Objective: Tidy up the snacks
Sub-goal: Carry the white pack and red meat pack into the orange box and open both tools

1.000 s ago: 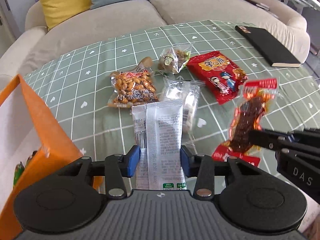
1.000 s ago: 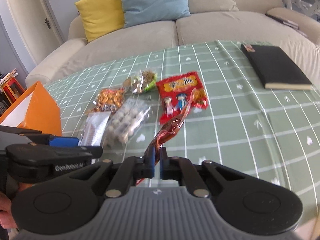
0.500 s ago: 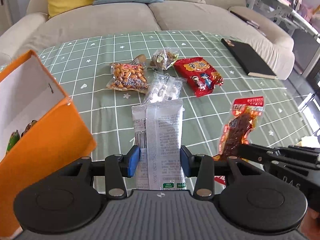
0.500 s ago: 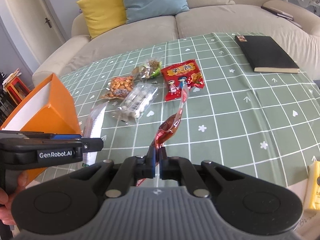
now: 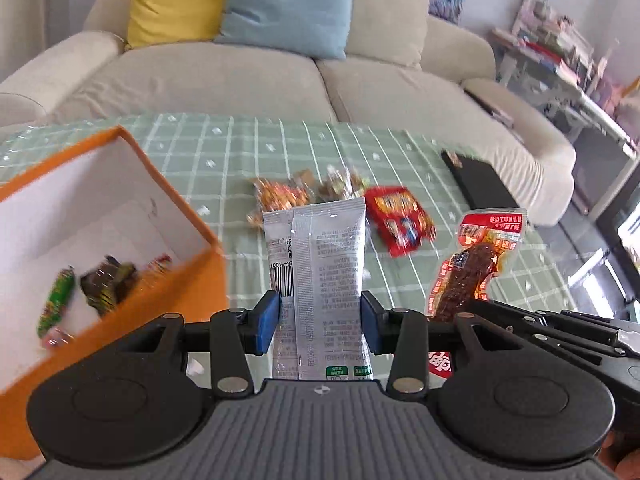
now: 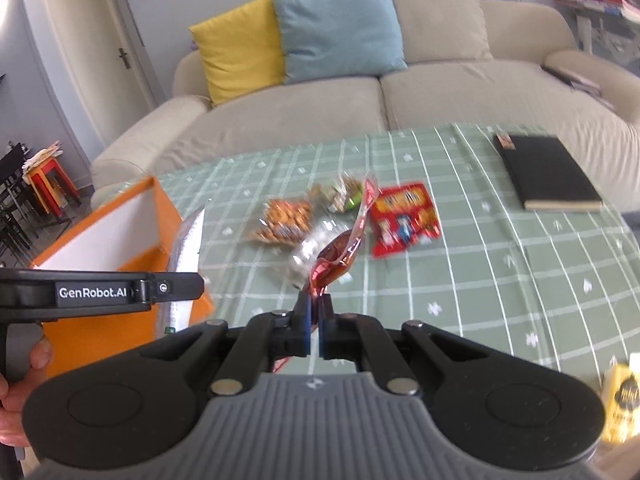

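Observation:
My left gripper (image 5: 319,322) is shut on a silver snack packet (image 5: 320,272) and holds it upright above the table, just right of the orange box (image 5: 132,280). My right gripper (image 6: 315,320) is shut on a red packet of dark dried meat (image 6: 340,252); the same packet shows in the left wrist view (image 5: 476,264). The box holds a green sweet (image 5: 56,300) and a few other wrapped snacks. A peanut bag (image 6: 284,220), a clear bag of white sweets (image 6: 308,248), a small mixed bag (image 6: 344,194) and a red snack bag (image 6: 404,216) lie on the table.
The table has a green checked cloth (image 6: 500,272). A black notebook (image 6: 548,172) lies at its far right. A yellow packet (image 6: 620,404) sits at the near right edge. A beige sofa (image 6: 360,108) with yellow and blue cushions stands behind.
Both grippers have lifted and pulled back with their packets. The left gripper has swung nearer the orange box, whose inside now shows more fully.

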`<state>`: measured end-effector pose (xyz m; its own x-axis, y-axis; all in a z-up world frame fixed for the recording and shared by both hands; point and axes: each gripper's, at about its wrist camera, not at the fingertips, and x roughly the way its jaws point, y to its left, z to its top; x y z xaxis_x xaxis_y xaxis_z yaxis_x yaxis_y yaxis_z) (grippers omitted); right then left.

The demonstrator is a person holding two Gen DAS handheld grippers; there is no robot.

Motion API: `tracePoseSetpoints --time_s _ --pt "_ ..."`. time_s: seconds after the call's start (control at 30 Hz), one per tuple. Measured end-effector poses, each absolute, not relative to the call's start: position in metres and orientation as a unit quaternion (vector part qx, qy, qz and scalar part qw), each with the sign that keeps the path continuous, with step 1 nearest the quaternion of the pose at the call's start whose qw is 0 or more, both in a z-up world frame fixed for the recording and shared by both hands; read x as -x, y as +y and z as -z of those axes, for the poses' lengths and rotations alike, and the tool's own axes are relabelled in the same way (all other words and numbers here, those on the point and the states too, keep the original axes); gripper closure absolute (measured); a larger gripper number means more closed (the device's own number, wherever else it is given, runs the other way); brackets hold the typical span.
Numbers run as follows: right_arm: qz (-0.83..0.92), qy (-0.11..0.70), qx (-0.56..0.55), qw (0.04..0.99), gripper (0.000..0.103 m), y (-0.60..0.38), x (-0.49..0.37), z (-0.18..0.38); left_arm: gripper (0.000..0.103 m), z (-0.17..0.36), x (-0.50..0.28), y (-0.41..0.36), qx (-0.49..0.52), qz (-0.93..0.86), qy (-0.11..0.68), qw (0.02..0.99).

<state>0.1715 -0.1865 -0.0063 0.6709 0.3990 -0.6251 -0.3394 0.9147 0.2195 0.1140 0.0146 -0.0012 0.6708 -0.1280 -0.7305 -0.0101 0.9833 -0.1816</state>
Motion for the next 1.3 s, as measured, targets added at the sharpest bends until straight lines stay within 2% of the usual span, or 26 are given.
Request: tracePoseSetpoints --time_s 0.37,0.63,1.0,1.3 --pt "-0.269 0.291 -0.006 0.918 0.103 -0.123 -0.179 -0.050 0.055 -0.030 -0.106 0.079 0.108 -0.044 0.339 0.934" --pt "-0.347 0.271 0.039 0.897 0.103 -0.043 -0.186 -0.071 0.055 -0.031 -0.105 0.138 0.142 -0.100 0.339 0.925" --pt "-0.397 0.319 0.131 0.850 0.103 0.068 -0.219 -0.039 0.055 0.008 -0.118 0.199 0.162 -0.153 0.403 0.888" --pt "-0.409 0.388 0.173 0.808 0.103 0.114 -0.248 0.002 0.055 0.036 -0.133 0.219 0.175 -0.155 0.458 0.858"
